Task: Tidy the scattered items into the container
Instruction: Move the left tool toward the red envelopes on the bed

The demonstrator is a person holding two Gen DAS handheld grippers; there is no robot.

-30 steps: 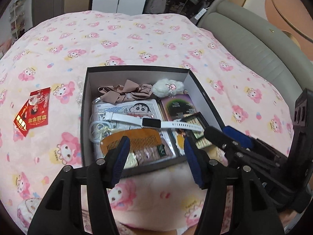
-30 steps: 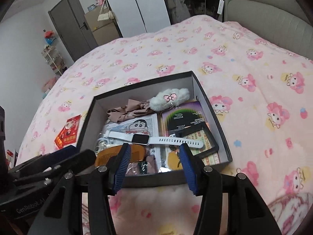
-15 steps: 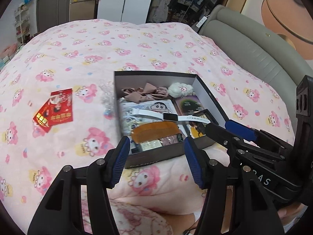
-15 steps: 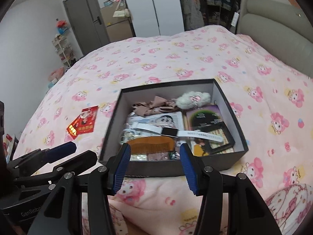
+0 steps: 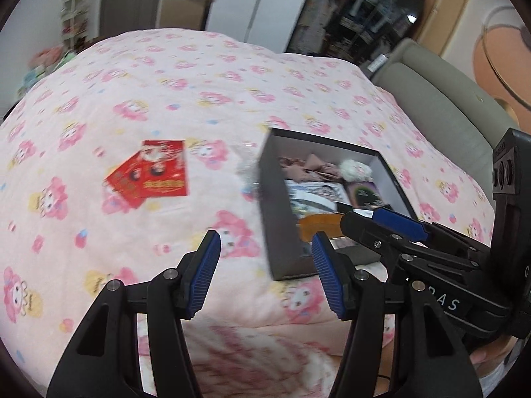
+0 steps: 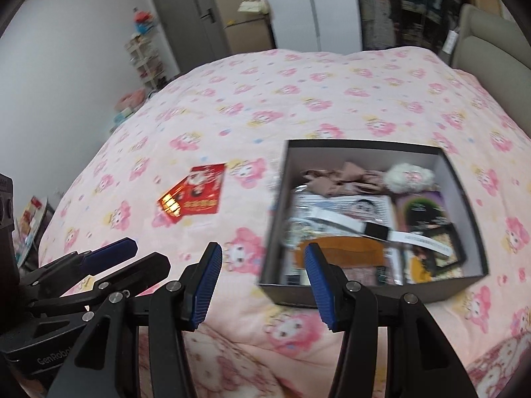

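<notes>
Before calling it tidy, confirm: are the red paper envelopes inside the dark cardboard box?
No, the red paper envelopes lie on the pink bedspread, apart from the dark cardboard box.

One box (image 6: 371, 290) on the bed (image 6: 298, 99); in it one watch (image 6: 368, 229), one comb (image 6: 345, 252), one fluffy ball (image 6: 410, 177); beside the box, two red packets (image 6: 195, 197)

I see a pink bedspread (image 6: 298, 106) printed with cartoon faces covering the whole bed, and a padded grey headboard (image 5: 441, 99) running along its right side. Past the far edge I make out a grey door (image 6: 186, 20), white wardrobe panels (image 6: 332, 3) and a small cluttered shelf rack (image 6: 146, 59) against the white wall.
</notes>
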